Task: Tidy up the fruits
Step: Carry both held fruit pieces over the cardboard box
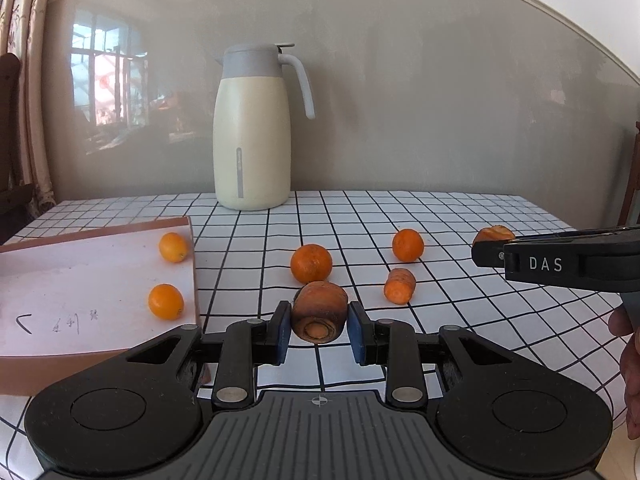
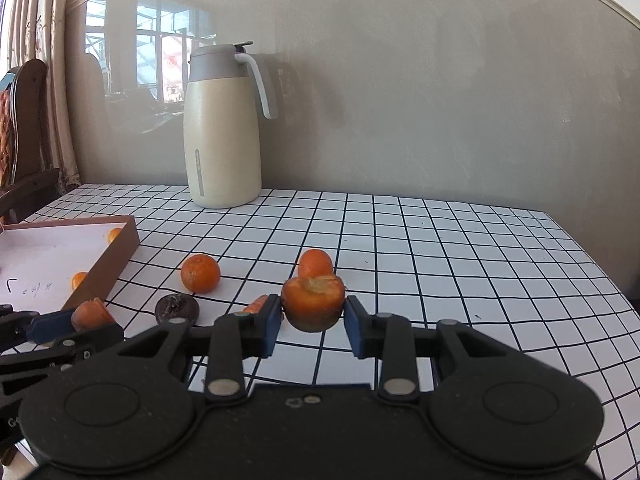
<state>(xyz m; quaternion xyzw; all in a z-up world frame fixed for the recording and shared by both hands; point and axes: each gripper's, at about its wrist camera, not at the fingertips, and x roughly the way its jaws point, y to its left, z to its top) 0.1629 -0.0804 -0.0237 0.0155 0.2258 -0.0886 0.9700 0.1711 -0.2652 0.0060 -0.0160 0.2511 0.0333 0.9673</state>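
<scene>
Gripping a carrot chunk (image 1: 319,312) between its blue pads, the left gripper (image 1: 319,334) holds the piece clear of the checked tablecloth (image 1: 440,216). The cut end of the chunk faces the camera. The right gripper (image 2: 312,320) is likewise clamped on a second carrot chunk (image 2: 313,298), cut face upward; in the left wrist view this piece shows at the tip of the right gripper near the right edge.

Loose items on the tablecloth:
- two tangerines (image 1: 311,263) (image 1: 407,245), well apart
- a third carrot piece (image 1: 399,286), lying near the right-hand tangerine
- a dark round item (image 2: 177,309), identity not determinable

A shallow cardboard box (image 1: 100,276) sits at the left and contains two small oranges (image 1: 173,247) (image 1: 165,301). A cream thermos jug (image 1: 252,128) stands upright at the far edge, against the wall.
</scene>
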